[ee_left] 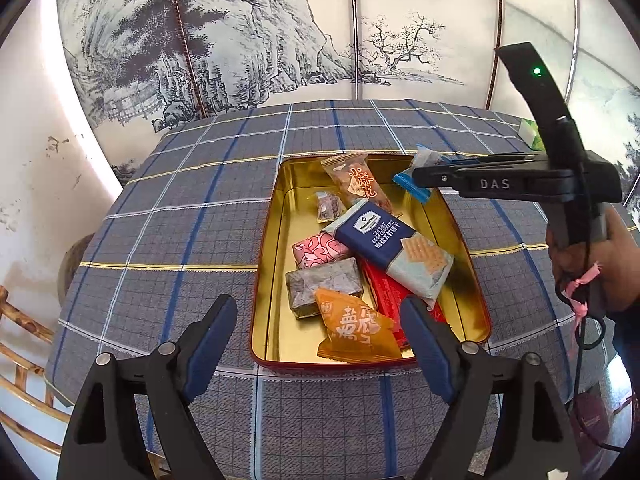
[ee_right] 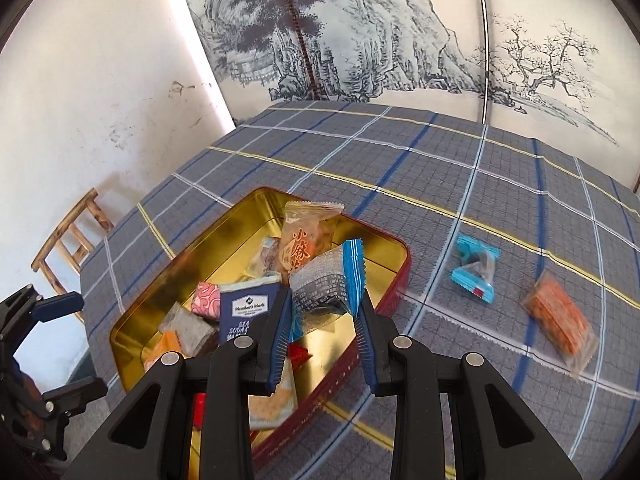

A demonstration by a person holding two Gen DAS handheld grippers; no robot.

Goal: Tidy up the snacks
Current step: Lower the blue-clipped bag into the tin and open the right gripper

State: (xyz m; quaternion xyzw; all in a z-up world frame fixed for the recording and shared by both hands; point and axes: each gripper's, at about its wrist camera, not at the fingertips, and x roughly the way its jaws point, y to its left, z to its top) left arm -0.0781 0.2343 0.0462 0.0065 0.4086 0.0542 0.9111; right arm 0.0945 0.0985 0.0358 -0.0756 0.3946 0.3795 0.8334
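On the plaid tablecloth (ee_left: 172, 216), grey with blue, white and yellow lines, stands a shallow rectangular tin (ee_left: 266, 264), gold and glossy inside, red outside, with rounded corners. Across its middle lies a navy and pale blue cracker pack (ee_left: 394, 250) printed "Member's Mark" and "SEA SALT SODA CRACKERS" above Chinese characters. At the tin's far end leans a clear crinkled packet (ee_left: 354, 184) with orange Chinese writing and a saw-tooth seal. Near the front edge sits an orange triangular pouch (ee_left: 356, 326) with large white characters, beside a grey foil-wrapped block (ee_left: 324, 286) and a pink swirl-patterned block (ee_left: 318, 252). A flat red packet (ee_left: 386, 294) lies under the crackers.

The right gripper (ee_right: 325, 322), marked "DAS" on its side, has its jaws clamped on a blue and clear wrapper (ee_right: 328, 282) with fine white print, held above the tin's far right corner. The left gripper (ee_left: 318, 338) hangs over the tin's front edge, jaws wide apart with nothing pressed between them.

Out on the cloth to the tin's right lie a light blue wrapper (ee_right: 476, 272) and an orange, clear-ended packet (ee_right: 558, 322), both blurred, so any print is perhaps there but unreadable.
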